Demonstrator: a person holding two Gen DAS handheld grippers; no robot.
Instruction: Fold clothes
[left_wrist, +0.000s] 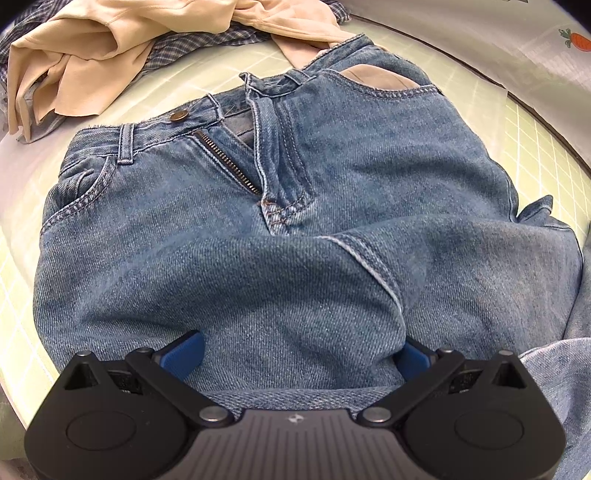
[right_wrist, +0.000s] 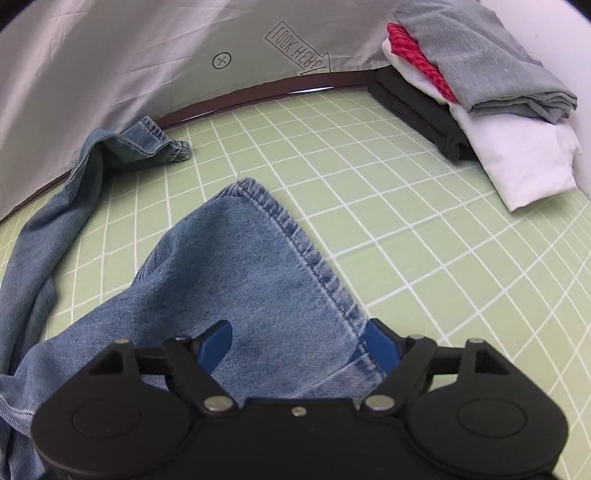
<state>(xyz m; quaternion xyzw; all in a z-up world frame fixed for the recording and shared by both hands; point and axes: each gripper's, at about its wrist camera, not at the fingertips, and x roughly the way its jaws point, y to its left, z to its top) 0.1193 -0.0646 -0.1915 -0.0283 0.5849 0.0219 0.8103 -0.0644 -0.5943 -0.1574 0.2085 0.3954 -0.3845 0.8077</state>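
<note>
With its blue pads set wide on either side of a raised fold of denim, the left hand-held gripper (left_wrist: 295, 356) points steeply down onto the jeans (left_wrist: 258, 240); whether the pads actually press the cloth cannot be told from this view. Beyond it the jeans lie front side up on the bench (left_wrist: 535, 147), the fly unzipped, the brass button (left_wrist: 178, 116) undone and the waistband toward the far side. Past the waistband sits a heap of a beige garment (left_wrist: 85, 55) over a blue checked shirt (left_wrist: 207, 40).

Over a hemmed leg end of the jeans (right_wrist: 258, 266), the right hand-held gripper (right_wrist: 299, 341) has its jaws spread, the pads standing off the denim with the hem edge running between them. That leg end rests flat on the green gridded mat (right_wrist: 406, 221). To the left, the other leg (right_wrist: 110, 147) trails toward the pale cloth backdrop (right_wrist: 110, 55), its cuff crumpled near the mat's edge. At the far right corner stands a stack of folded clothes (right_wrist: 498, 110): grey on top, then red, white and black.
</note>
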